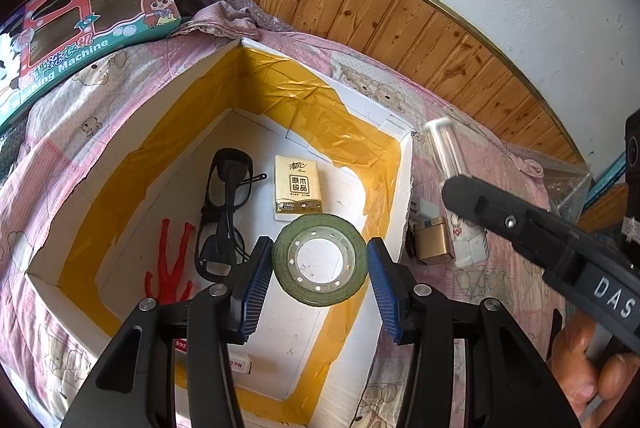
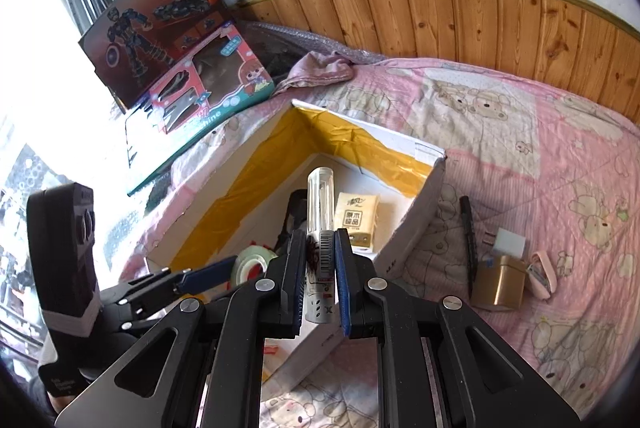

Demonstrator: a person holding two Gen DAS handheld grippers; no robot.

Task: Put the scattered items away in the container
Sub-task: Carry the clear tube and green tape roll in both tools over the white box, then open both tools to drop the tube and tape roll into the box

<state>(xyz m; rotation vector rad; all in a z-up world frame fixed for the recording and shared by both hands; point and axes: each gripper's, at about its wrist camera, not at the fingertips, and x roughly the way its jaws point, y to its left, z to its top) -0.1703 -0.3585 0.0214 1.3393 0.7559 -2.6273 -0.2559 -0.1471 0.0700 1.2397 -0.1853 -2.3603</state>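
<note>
Pink quilted bedding printed with cartoon bears covers the bed, backed by knotty wood panelling with a brass-coloured rail under a rough white wall. At centre sits the container, a white box lined inside with wrinkled yellow tape. On its floor lie black-framed glasses, a cream tissue pack, a red rubbery figure and a small white carton.

The left gripper hangs over the box, jaws spread wide, its ribbed blue pads just clear of a green tape roll with a clear plastic core; whether the roll rests on the floor cannot be told.

The right gripper is clamped on a clear cylindrical tube with a barcode label and a perforated metal end, held over the box's near-right edge, its tip pointing across the interior.

Outside the box, on the bedding to its right, remain a black pen, a white plug adapter, a gold metallic tin and a small pink item. Two toy cartons lean at the far left corner: a washing-machine set and a dark robot box. A crumpled mauve cloth and bubble wrap lie along the panelling.
</note>
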